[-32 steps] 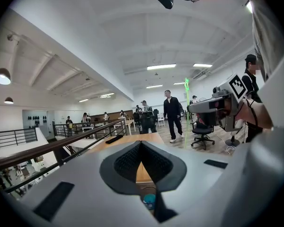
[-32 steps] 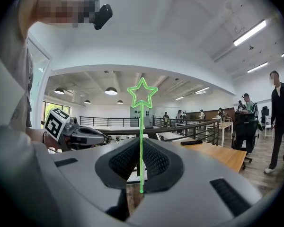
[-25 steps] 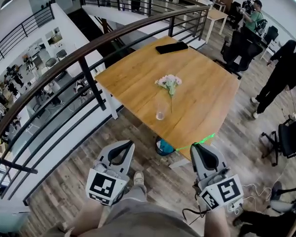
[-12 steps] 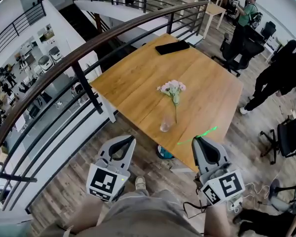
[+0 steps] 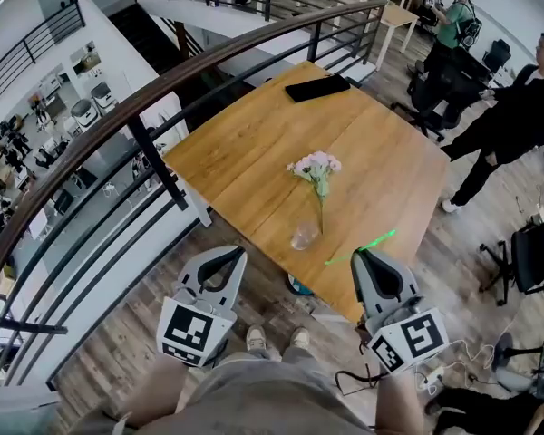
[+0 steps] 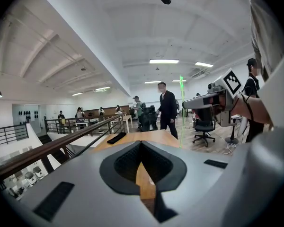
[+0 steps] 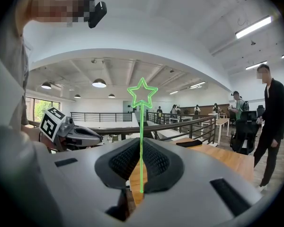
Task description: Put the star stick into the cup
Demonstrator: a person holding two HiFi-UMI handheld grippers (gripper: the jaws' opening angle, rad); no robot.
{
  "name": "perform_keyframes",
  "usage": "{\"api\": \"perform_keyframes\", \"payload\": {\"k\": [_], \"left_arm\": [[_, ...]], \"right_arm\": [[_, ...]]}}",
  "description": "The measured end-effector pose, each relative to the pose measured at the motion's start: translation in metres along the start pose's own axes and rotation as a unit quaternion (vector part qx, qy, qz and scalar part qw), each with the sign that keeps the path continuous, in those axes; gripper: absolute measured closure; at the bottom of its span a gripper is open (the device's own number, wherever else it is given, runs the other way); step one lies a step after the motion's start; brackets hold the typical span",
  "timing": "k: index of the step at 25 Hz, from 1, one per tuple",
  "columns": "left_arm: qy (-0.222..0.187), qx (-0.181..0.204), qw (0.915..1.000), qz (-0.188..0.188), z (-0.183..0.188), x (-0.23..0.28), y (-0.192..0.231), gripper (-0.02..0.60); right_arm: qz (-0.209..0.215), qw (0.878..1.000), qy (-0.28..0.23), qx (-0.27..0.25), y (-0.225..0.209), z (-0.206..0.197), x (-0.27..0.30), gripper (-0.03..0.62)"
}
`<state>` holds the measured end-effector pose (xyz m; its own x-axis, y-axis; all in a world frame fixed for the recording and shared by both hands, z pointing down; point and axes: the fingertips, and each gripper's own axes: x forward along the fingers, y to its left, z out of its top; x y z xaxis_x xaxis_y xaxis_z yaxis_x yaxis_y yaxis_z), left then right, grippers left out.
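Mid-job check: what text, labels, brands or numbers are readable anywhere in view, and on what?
No readable words or numbers anywhere.
Black-and-white marker cube on the left gripper: square code pattern, no letters.
Matching cube on the right gripper: likewise.
Green star-topped stick: no print.
Black flat slab on the wooden table: no print visible.

- Star stick?
- Thin, glowing green, outline star on top. Pinched low between jaws of right gripper, poking out over surface edge.
- Cup?
- Clear, upright, near surface's front edge, flower stem inside. Apart from stick.
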<state>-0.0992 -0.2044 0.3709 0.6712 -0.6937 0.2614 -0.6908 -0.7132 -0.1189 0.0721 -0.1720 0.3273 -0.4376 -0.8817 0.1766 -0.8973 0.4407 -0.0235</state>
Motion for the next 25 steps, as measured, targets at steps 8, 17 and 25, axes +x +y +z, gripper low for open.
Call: {"api": "perform_keyframes", "payload": {"k": [8, 17, 25], "left_arm": [[0.009, 0.003, 0.9998, 0.019, 0.009, 0.028, 0.014, 0.566], [0.025, 0.009, 0.9993, 0.026, 0.004, 0.075, 0.025, 0.566], [0.067, -0.006, 0.9977, 0.009, -0.033, 0.117, 0.025, 0.566]], "right_arm": [[0.019, 1.000, -0.004, 0.013, -0.030, 0.008, 0.026, 0.553], [0.040, 0.999, 0.005, 0.016, -0.056, -0.002, 0.078, 0.553], [0.042, 0.996, 0.069, 0.025, -0.069, -0.066, 0.128, 0.553]]}}
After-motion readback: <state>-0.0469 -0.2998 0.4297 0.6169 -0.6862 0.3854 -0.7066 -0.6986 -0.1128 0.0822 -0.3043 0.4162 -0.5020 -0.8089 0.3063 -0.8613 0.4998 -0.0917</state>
